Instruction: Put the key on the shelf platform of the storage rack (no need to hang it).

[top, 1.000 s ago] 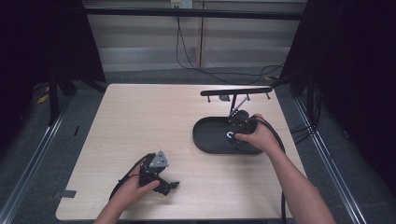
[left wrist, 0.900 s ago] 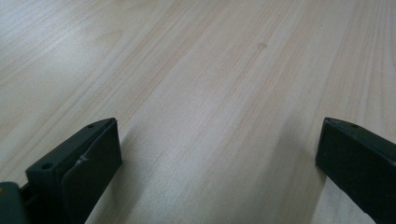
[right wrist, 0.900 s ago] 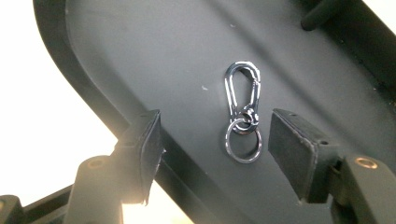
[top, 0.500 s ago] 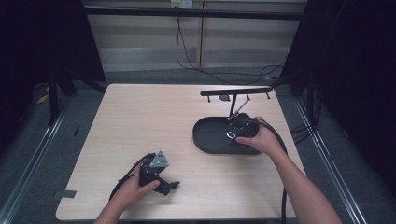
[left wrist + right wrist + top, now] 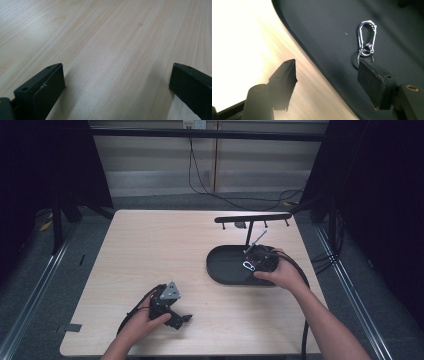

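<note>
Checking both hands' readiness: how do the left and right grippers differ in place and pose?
The left gripper rests over bare wood at the table's near edge; the right gripper hangs over the black tray, its jaws just opening, one beside the silver carabiner. Both stand open, gripping nothing.

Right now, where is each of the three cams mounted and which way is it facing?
High view: above the person's side, looking forward and down at the table; both forearms, left gripper, right gripper.
Left gripper view: rides the left gripper, looks along its wide-apart jaws at bare wood.
Right gripper view: rides the right gripper, looks at the carabiner keyring in the black tray; jaws have just been opening, nothing between.
Shared: tray and keyring, in the high and right gripper views.
</note>
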Motion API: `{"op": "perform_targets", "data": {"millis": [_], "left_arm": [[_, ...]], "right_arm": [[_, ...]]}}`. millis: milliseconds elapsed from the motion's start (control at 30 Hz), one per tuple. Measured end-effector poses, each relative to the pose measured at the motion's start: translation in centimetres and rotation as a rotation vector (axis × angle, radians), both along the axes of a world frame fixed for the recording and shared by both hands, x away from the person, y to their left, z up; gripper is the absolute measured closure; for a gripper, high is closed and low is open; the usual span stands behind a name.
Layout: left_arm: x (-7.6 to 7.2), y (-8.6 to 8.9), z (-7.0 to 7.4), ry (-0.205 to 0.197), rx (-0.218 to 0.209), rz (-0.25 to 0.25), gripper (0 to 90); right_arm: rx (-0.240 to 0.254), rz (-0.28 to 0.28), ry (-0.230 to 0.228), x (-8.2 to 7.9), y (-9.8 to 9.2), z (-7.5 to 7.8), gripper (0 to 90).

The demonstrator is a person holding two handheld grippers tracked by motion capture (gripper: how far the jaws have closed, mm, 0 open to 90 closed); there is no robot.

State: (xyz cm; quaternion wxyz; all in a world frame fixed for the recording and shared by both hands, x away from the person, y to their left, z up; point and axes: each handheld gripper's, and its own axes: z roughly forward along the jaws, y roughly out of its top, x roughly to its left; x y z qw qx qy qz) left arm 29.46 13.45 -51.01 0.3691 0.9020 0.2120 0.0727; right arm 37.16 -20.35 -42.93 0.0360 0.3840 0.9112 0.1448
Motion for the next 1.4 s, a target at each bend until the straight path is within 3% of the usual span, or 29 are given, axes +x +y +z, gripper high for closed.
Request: {"op": "perform_targets", "data": {"millis": [367, 567, 1100, 1400], "left_arm": [[0.0, 0.0, 0.0, 0.001, -0.002, -0.002, 0.0], [0.0, 0.0, 0.0, 0.001, -0.002, -0.002, 0.0], [0.0, 0.0, 0.0, 0.0, -0.003, -0.002, 0.0], [0.0, 0.0, 0.0, 0.001, -0.002, -0.002, 0.0]], "right_arm": [[0.005, 0.028, -0.007, -1.3, 0.1, 0.6, 31.4], [-0.019, 0.053, -0.013, -1.9, -0.1, 0.5, 31.1], [-0.019, 0.091, -0.021, -3.7, -0.8, 0.2, 30.8], [-0.006, 0.069, -0.016, -4.5, -1.5, 0.1, 30.5]]}}
